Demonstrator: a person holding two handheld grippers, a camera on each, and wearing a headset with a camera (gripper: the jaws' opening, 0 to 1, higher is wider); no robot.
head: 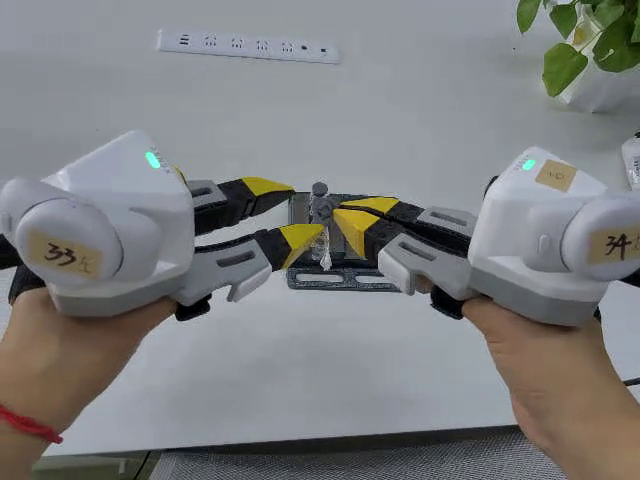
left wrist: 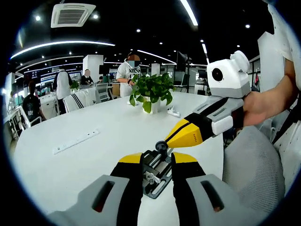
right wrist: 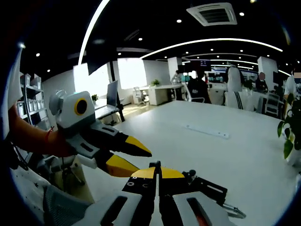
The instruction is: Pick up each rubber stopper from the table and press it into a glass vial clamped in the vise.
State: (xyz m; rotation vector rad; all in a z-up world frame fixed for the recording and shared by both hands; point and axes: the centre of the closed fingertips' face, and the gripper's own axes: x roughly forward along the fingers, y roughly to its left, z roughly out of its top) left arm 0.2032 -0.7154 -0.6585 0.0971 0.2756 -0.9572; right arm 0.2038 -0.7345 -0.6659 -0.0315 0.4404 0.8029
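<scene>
A small dark grey vise (head: 335, 275) sits on the white table in the head view, with a clear glass vial (head: 325, 255) standing in it. My left gripper (head: 297, 212) comes in from the left, open, its yellow tips just left of the vise top. My right gripper (head: 338, 215) comes from the right, shut, with its tip over the vial. In the left gripper view the vise (left wrist: 157, 172) and vial (left wrist: 150, 177) lie between my open jaws, and the right gripper (left wrist: 167, 141) points in just above. In the right gripper view the jaws are pressed together, with nothing showing between them.
A white power strip (head: 248, 45) lies at the far side of the table, and a potted plant (head: 585, 45) stands at the far right. The table's front edge (head: 300, 440) runs below my hands. People stand far behind in the office (left wrist: 129, 70).
</scene>
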